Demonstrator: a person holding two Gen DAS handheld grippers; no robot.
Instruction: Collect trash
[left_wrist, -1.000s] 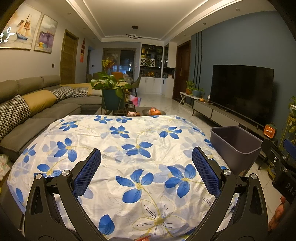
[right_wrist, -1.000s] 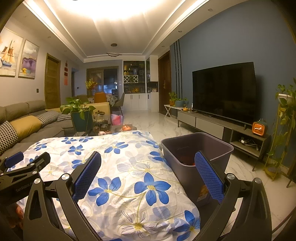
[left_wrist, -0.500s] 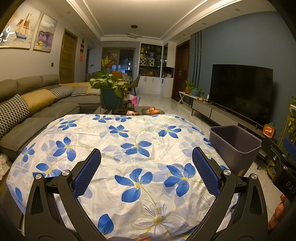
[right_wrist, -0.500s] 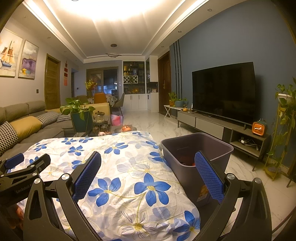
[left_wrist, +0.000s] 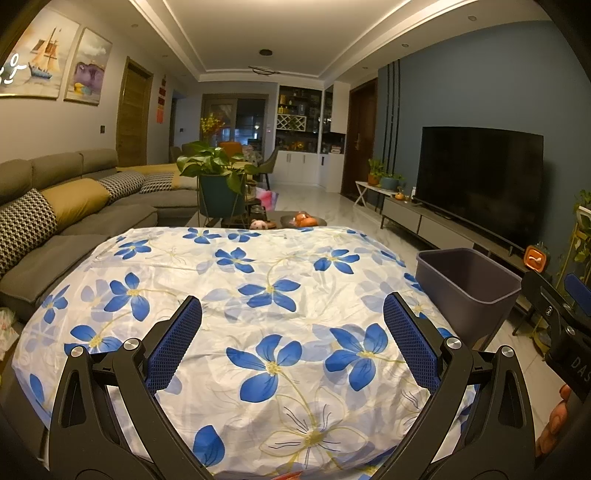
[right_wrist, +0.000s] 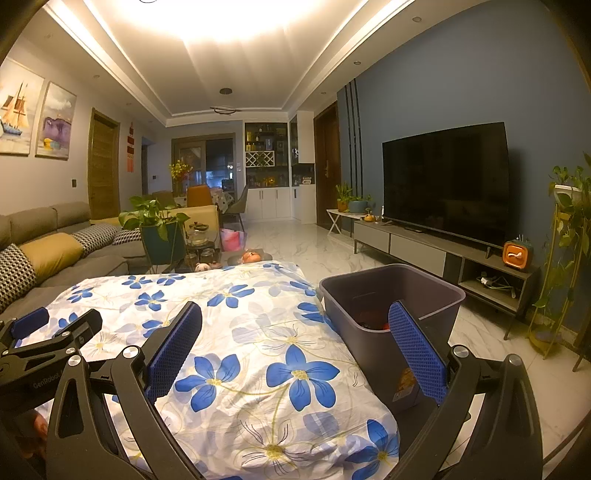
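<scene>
My left gripper (left_wrist: 293, 332) hangs open over the near edge of a table under a white cloth with blue flowers (left_wrist: 258, 258), nothing between its blue pads. My right gripper (right_wrist: 295, 347) is open too, above the table's right corner, with empty jaws. A grey plastic bin (right_wrist: 365, 350) stands on the floor against the table's right side; it also shows in the left wrist view as the bin (left_wrist: 469, 314). Dark and reddish items (right_wrist: 373, 323) lie at its bottom. No loose trash shows on the cloth (right_wrist: 251, 317). Each view catches the other gripper at its edge: right gripper (left_wrist: 554, 291), left gripper (right_wrist: 59, 325).
A grey sofa (left_wrist: 74, 221) runs along the left, with something white and crumpled (left_wrist: 7, 321) on the floor beside it. A potted plant (left_wrist: 218, 173) and a low table with fruit (left_wrist: 303, 220) stand beyond. TV and cabinet (right_wrist: 443, 243) line the right wall, with marble floor (right_wrist: 332, 254) between.
</scene>
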